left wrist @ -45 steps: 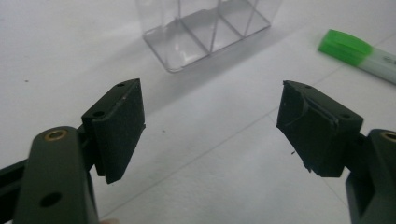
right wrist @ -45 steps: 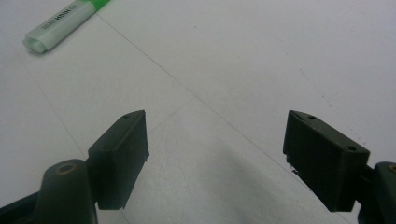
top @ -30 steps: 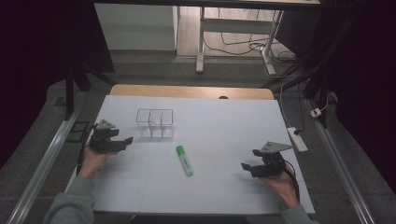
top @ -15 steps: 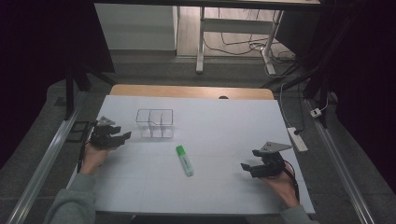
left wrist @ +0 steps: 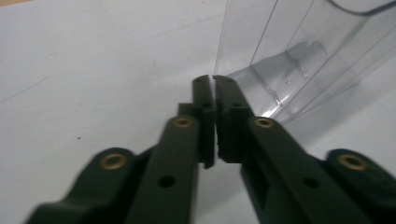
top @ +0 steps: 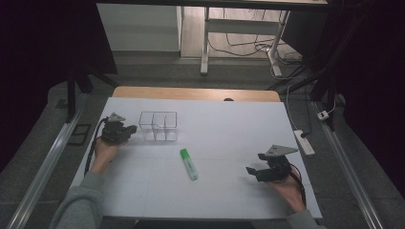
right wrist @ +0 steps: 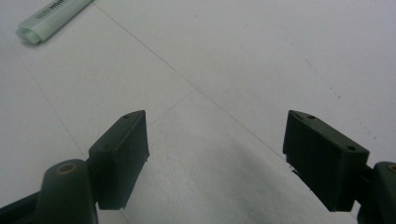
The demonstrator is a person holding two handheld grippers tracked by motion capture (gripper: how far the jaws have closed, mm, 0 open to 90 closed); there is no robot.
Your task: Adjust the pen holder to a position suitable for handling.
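Since a second ago, left tool (left wrist: 214, 84) has edged toward the bin (top: 158, 125), jaws pressed together at its wall. Right tool (right wrist: 215, 158) is spread, empty. Marker (top: 189, 164) lies mid-tabletop (top: 229, 124): light, stiff, slick; grip it mid-barrel.

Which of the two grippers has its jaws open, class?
The right gripper, on the bare white table right of the green highlighter, has its jaws spread wide. The left gripper, beside the clear divided container, is closed.
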